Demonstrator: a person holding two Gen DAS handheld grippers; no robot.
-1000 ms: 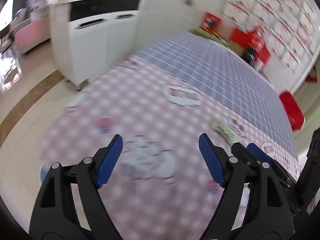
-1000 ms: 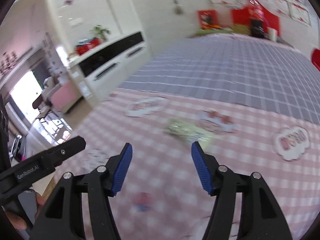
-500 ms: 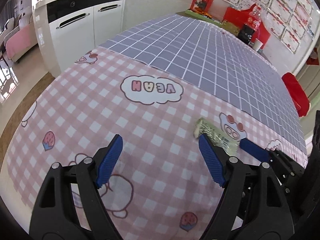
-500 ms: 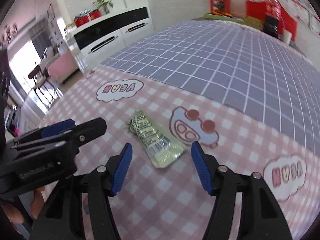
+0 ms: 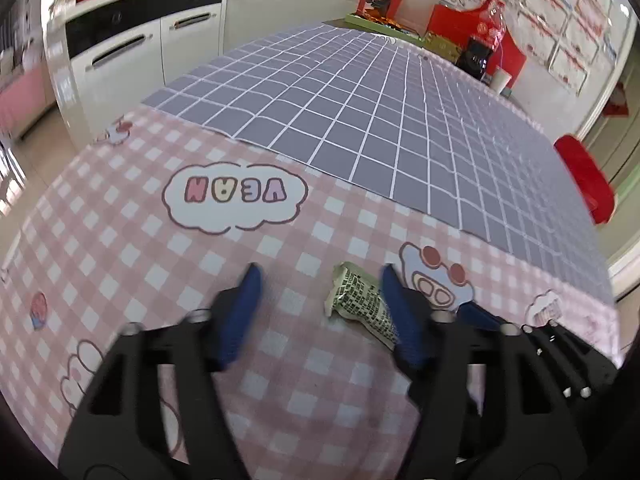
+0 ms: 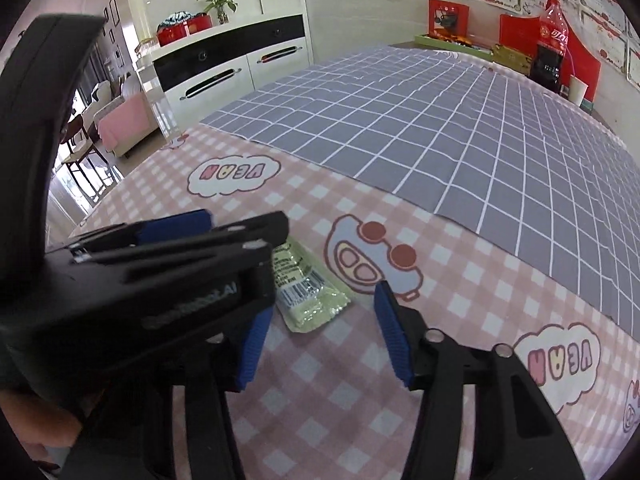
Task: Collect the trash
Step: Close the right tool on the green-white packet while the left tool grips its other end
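Two grippers are now closing their jaws over one flat, crinkly green plastic wrapper (image 5: pixel 357 298) on the pink checked table (image 5: pixel 132 252). Left gripper (image 5: pixel 320 312) slid over from bare cloth; the wrapper lies by its right jaw, not pinched. Right gripper (image 6: pixel 320 330) frames the other end, unpinched, so pickup looks near.

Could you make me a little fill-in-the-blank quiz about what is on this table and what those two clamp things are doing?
1. The green wrapper lies on the ____ checked part of the tablecloth.
2. The cola bottle stands at the ____ end of the table.
3. The pads on each gripper's fingers are ____ in colour.
4. The left gripper and the right gripper are both closing, with the ____ between the fingers.

Missing words: pink; far; blue; wrapper
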